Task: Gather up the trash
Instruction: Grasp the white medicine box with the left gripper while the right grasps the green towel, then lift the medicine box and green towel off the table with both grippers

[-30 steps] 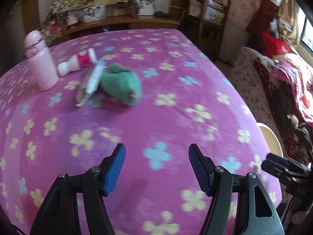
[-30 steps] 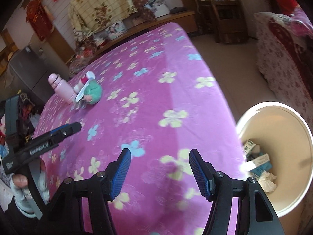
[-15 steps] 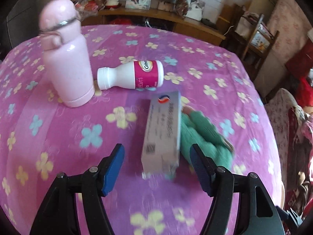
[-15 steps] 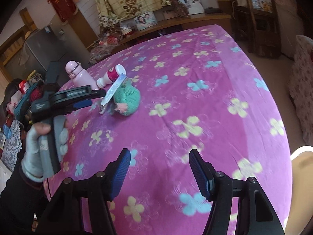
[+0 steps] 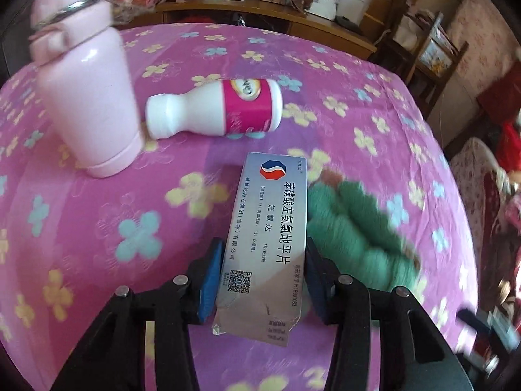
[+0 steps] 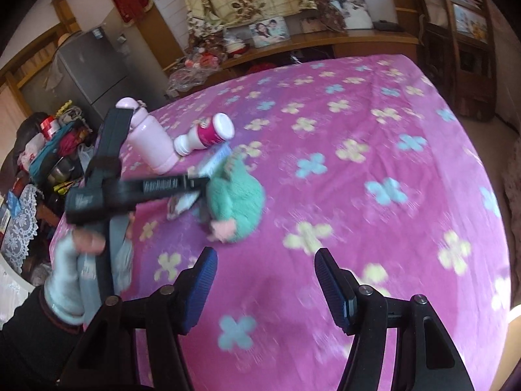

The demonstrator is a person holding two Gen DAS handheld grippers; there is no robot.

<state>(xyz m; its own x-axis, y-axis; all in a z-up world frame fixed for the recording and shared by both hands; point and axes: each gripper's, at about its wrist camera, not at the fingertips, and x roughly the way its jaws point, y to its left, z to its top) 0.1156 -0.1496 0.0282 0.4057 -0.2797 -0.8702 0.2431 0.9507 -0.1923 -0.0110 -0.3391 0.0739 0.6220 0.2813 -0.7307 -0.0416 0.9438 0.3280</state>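
Note:
A silver medicine box (image 5: 276, 195) lies on the pink flowered tablecloth (image 5: 97, 228), leaning against a green knitted toy (image 5: 351, 228). My left gripper (image 5: 263, 247) straddles the box's near end. Its jaws are closing and both blue pads touch the box's long sides. Behind the box a white bottle with a magenta label (image 5: 215, 112) lies on its side next to an upright pink flask (image 5: 84, 91). In the right wrist view the left gripper (image 6: 195, 182) sits at the box (image 6: 215, 159) beside the toy (image 6: 237, 198). My right gripper (image 6: 265, 280) hovers open over bare cloth, nothing between its fingers.
A gloved hand (image 6: 71, 260) holds the left gripper at the table's left edge. A wooden sideboard (image 6: 325, 42) with a photo frame runs behind the table, and a wooden chair (image 6: 462, 49) stands at the far right. A pale bin rim (image 6: 516, 322) shows at the lower right.
The left gripper moved across the table to the medicine box, and its jaws narrowed onto the box's sides. The right gripper swung away from the bin toward the things on the table.

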